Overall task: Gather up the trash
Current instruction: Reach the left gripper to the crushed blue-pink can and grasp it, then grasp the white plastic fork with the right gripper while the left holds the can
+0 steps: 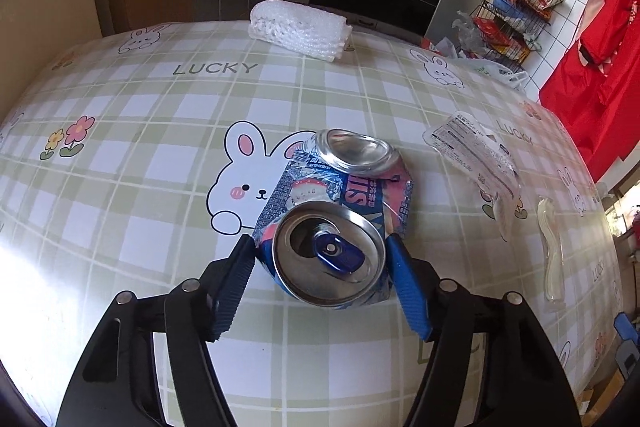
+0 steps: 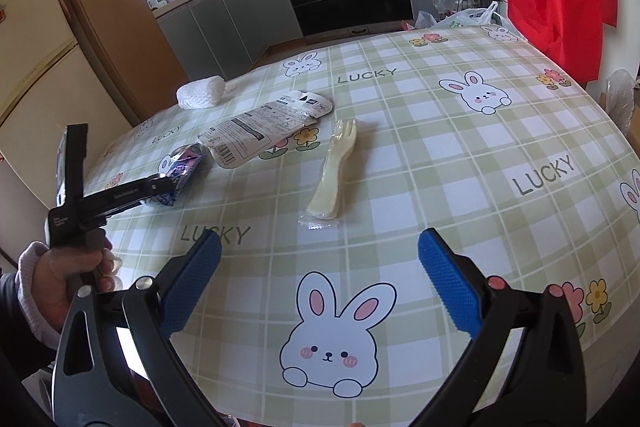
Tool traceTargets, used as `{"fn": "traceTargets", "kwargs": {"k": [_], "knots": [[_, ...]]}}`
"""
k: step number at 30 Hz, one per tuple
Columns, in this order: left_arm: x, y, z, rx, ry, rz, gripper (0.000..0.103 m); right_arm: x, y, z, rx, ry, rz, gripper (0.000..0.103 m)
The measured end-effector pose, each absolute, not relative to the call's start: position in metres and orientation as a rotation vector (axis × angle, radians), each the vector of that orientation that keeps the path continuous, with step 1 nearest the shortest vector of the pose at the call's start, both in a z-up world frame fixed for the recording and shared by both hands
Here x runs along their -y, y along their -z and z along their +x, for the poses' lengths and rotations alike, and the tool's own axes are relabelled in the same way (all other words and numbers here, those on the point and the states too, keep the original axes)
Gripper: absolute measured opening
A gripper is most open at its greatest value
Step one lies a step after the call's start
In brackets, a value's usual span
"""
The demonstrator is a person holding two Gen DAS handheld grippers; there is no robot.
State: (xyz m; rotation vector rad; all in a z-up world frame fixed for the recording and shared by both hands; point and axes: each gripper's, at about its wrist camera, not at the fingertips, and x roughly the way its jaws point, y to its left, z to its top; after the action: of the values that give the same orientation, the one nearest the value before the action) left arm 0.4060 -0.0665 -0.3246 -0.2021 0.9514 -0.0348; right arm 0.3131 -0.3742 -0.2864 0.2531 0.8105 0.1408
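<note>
I am looking down my left gripper (image 1: 320,247) at a crushed can (image 1: 332,223) lying on the table (image 1: 160,115), well in from its edges. The two blue pads (image 1: 236,283) are standing on either side of the can's lid end, just at its sides, but I cannot tell whether they are pressing on it yet. The can is bent double, its silver base (image 1: 356,155) tipped up toward the far edge.

Toward the table's right edge, as the left wrist view shows it, a crumpled clear wrapper (image 1: 472,155) is lying flat, and beyond it a wrapped plastic fork (image 1: 554,247) is resting nearer that edge. A white foam net sleeve (image 1: 300,27) is sitting at the far edge.

My right gripper (image 2: 320,267) is hanging over the near part of the checked cloth with its jaws spread wide and nothing between them; the fork (image 2: 332,171) is lying just ahead of it, apart from the pads. At the left of that view a hand (image 2: 68,279) is holding the other gripper's handle.
</note>
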Motion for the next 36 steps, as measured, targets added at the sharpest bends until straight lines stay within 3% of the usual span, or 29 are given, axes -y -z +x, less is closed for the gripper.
{"fn": "traceTargets", "kwargs": {"k": [14,17,23,25,29,31,33,36], "knots": [[0.032,0.279,0.354,-0.825,0.059,-0.189,0.064,0.363,0.303,0.385,-0.873,-0.152,0.183,0.095],[0.025,0.267,0.34,-0.785,0.055,-0.191,0.064,0.363,0.313,0.409,-0.909,-0.114,0.172,0.073],[0.013,0.249,0.321,-0.743,0.054,-0.194,0.064,0.356,0.328,0.434,-0.946,-0.071,0.152,0.064],[0.011,0.245,0.317,-0.729,0.051,-0.184,0.064,0.351,0.332,0.439,-0.965,-0.056,0.117,0.053],[0.004,0.238,0.307,-0.712,0.049,-0.191,0.064,0.348,0.334,0.443,-0.978,-0.017,0.11,0.05],[0.003,0.236,0.303,-0.71,0.051,-0.192,0.064,0.347,0.335,0.444,-0.988,-0.006,0.099,0.043],[0.001,0.235,0.3,-0.711,0.053,-0.193,0.064,0.347,0.336,0.443,-1.005,0.0,0.092,0.029],[-0.002,0.232,0.294,-0.705,0.053,-0.195,0.064,0.347,0.333,0.437,-1.001,0.006,0.091,0.019]]}}
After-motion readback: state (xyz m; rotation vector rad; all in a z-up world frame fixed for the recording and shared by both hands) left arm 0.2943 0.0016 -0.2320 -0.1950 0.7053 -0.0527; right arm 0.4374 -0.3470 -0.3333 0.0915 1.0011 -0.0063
